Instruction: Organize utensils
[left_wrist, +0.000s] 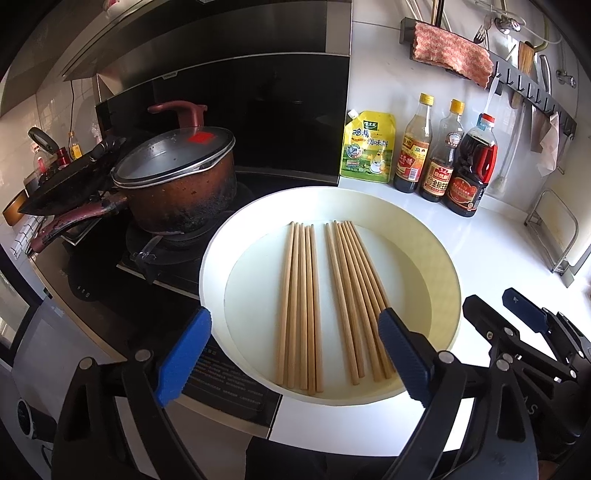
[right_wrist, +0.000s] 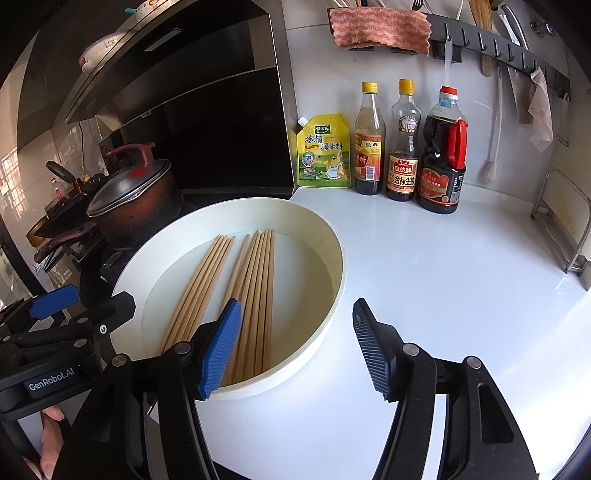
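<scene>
White glossy counter (right_wrist: 424, 266) carries a wide, shallow round cream basin (right_wrist: 334, 258); basin sits beside the black stove, just in front of the sauce bottles; it holds only light brown wooden chopsticks (left_wrist: 301, 306), lying flat on its floor in two loose bundles, left bundle tight and parallel, right bundle (left_wrist: 356, 295) fanned slightly; no water visible. Chopsticks judged light, stiff, smooth, apt to roll and scatter; best pinched across a whole bundle near mid-length, or near the ends closest the tools. Left tool (left_wrist: 295, 354) spread wide, empty, poised over the basin's near rim; right tool (right_wrist: 295, 347) likewise wide and empty, its blue finger over the rim.
</scene>
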